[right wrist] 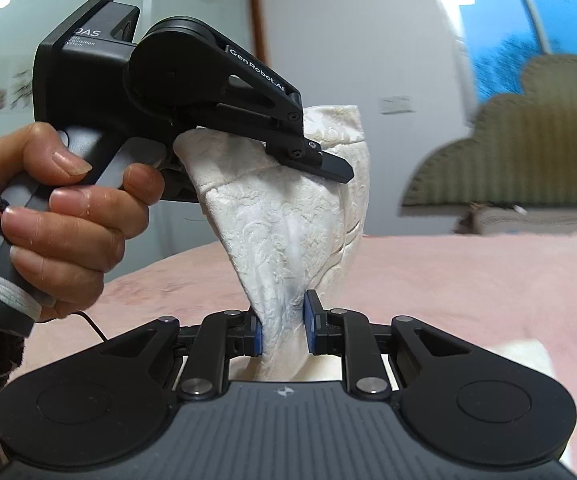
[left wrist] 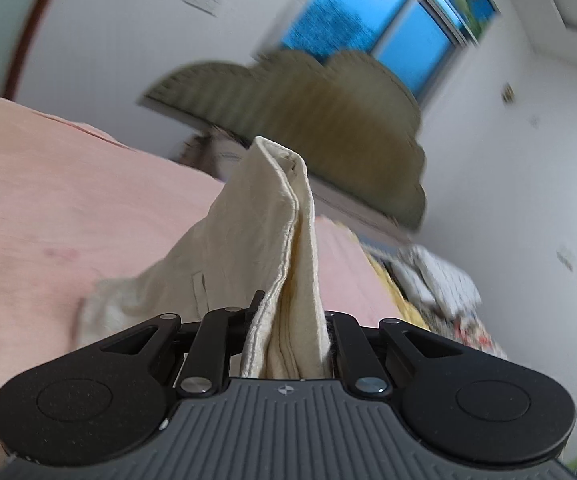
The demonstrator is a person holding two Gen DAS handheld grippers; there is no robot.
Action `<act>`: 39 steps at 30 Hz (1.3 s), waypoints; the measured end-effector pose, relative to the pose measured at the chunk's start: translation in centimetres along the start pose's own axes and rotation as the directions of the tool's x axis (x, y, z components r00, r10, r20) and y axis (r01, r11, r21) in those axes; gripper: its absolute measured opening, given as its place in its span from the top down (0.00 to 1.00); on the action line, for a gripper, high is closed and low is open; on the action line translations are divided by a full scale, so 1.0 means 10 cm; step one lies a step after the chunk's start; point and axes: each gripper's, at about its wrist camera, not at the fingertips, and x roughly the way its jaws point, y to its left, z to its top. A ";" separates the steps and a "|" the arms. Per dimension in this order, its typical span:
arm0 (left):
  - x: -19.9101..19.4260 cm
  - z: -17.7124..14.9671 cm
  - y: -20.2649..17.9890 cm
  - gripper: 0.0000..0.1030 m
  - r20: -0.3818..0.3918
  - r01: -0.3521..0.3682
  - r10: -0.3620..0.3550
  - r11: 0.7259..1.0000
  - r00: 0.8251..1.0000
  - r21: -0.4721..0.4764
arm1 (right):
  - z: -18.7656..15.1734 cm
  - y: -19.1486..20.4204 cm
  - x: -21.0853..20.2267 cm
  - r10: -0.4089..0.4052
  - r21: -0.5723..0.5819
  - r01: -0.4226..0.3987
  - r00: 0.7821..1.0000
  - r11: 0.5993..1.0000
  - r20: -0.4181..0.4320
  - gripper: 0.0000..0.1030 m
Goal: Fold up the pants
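The pants (right wrist: 288, 216) are cream cloth, and they hang in the air above the pink bed (right wrist: 468, 280), held by both grippers at once. The right gripper (right wrist: 282, 330) pinches a twisted bunch of the cloth between its blue pads (right wrist: 311, 328). The left gripper (right wrist: 328, 164) is higher above the bed than the right one, and a hand (right wrist: 60, 216) holds its handle. Its fingers are pressed together on the top edge of the pants. In the left wrist view the left gripper (left wrist: 288, 344) has a thick fold of cloth squeezed between its fingers, and the cloth runs away from them toward the far end of the bed. So the long way of the pants goes up and down between the two grippers, not flat along the bed. Both grippers sit very near each other on the same bunch. I think the grippers need to move apart next, so the pants stretch out long above the bed before they get laid down.
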 end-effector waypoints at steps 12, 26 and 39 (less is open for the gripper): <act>1.21 -0.60 -0.37 0.87 -0.241 0.048 -0.009 0.986 0.971 0.157 | -0.47 -0.59 -0.48 -0.112 0.322 0.127 0.992 0.938 -0.066 0.82; 1.45 -0.89 -0.36 0.25 -0.298 0.214 -0.170 0.969 0.939 0.122 | -0.67 -0.56 -0.72 -0.155 0.436 0.217 0.973 0.874 -0.173 0.77; 0.69 -0.54 0.83 0.13 -0.205 0.008 -0.017 0.999 0.979 -0.047 | -0.55 -0.77 -1.07 -0.264 0.373 0.349 0.929 0.860 -0.261 0.73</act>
